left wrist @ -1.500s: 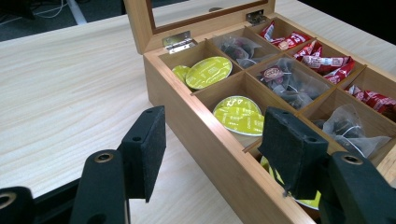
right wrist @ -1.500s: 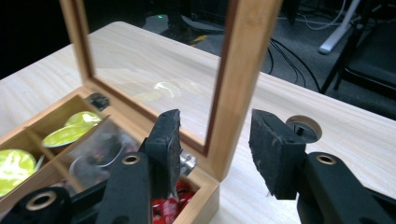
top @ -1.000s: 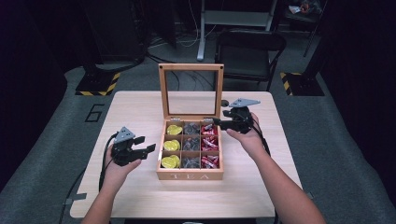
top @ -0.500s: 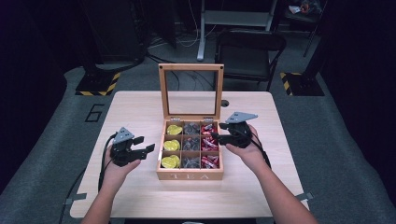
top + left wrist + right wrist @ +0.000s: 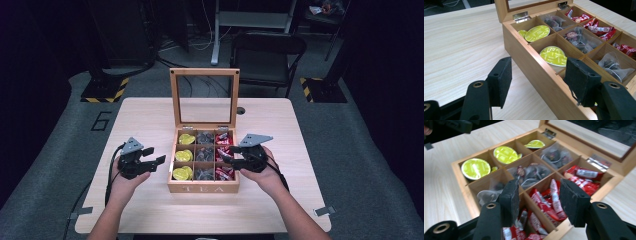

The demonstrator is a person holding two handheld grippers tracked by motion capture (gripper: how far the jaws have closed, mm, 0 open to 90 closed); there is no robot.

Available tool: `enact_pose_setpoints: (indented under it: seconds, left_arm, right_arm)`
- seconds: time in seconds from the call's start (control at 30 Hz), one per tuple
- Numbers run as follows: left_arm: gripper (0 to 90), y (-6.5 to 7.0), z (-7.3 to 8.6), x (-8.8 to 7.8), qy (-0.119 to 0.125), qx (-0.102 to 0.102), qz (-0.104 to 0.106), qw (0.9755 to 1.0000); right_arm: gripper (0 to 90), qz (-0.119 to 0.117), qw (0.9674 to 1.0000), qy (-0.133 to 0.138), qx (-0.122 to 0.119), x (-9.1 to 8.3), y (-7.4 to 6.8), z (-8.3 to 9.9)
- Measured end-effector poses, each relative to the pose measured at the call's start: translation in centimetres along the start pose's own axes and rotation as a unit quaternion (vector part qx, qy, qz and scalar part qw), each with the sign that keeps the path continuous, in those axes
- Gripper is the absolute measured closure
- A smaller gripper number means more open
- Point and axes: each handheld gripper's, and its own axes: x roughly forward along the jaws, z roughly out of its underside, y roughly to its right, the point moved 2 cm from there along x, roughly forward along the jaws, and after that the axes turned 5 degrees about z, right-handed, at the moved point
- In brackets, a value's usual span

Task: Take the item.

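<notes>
A wooden tea box [image 5: 203,189] stands mid-table with its glass lid [image 5: 204,72] upright. Yellow-green capsules [image 5: 183,156] fill its left column, clear tea bags [image 5: 203,155] the middle and red packets [image 5: 223,155] the right. My left gripper [image 5: 154,155] rests left of the box, open and empty; in the left gripper view [image 5: 539,77] its jaws frame the box's side wall. My right gripper [image 5: 225,157] hovers at the box's right edge. In the right gripper view [image 5: 540,195] its jaws have just been closing above the red packets [image 5: 554,195]; the pads press on nothing.
The light wooden table [image 5: 150,120] has bare room to the left, right and front of the box. A small round hole [image 5: 240,110] sits behind the box on the right. A dark chair [image 5: 267,47] stands beyond the far edge.
My right gripper has come toward the near side and lower, from the box's back right corner to its middle right compartment, with its jaws narrower. The left gripper has kept still.
</notes>
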Motion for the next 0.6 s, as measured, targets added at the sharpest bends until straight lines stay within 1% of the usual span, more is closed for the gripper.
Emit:
enact_pose_setpoints:
  seconds: [0.07,0.13,0.17,0.2,0.23,0.3,0.37,0.4,0.5,0.6]
  left_arm:
    - [38.9,0.0,0.0,0.0,0.000,0.000,0.000,1.0000]
    - [38.9,0.0,0.1,0.1,-0.001,0.000,-0.001,1.0000]
    - [38.9,0.1,0.1,0.1,0.000,0.000,-0.002,1.0000]
    - [39.0,0.1,0.1,0.0,-0.002,0.001,0.000,1.0000]
    - [39.0,0.0,0.1,0.0,-0.002,0.001,0.000,1.0000]
    - [39.1,0.0,0.1,0.0,-0.001,0.001,-0.001,1.0000]
    - [39.1,0.0,0.1,0.0,0.000,-0.001,-0.001,1.0000]
    - [39.1,0.0,0.1,0.0,0.001,-0.001,-0.003,1.0000]
    - [39.1,0.0,0.1,0.0,0.000,0.000,-0.002,1.0000]
    - [39.1,0.0,0.1,0.0,-0.002,0.002,-0.002,1.0000]
  right_arm:
    - [50.7,-0.005,1.0000,-0.002,-0.007,0.1,-0.4,0.3]
    - [52.0,-0.009,0.9999,-0.006,-0.008,0.2,-0.7,0.4]
    - [52.3,-0.011,0.9998,-0.007,-0.013,0.2,-0.7,0.5]
    - [52.4,-0.014,0.9998,-0.008,-0.013,0.3,-0.9,0.6]
    - [52.4,-0.016,0.9998,-0.008,-0.008,0.3,-1.0,0.7]
    - [52.4,-0.019,0.9997,-0.009,-0.011,0.4,-1.1,0.7]
    - [52.3,-0.023,0.9997,-0.009,-0.008,0.5,-1.4,0.9]
    - [52.3,-0.023,0.9996,-0.011,-0.014,0.6,-1.5,1.1]
    - [52.2,-0.025,0.9994,-0.016,-0.017,0.9,-1.8,1.5]
    - [51.9,-0.032,0.9992,-0.020,-0.011,1.1,-2.1,1.9]
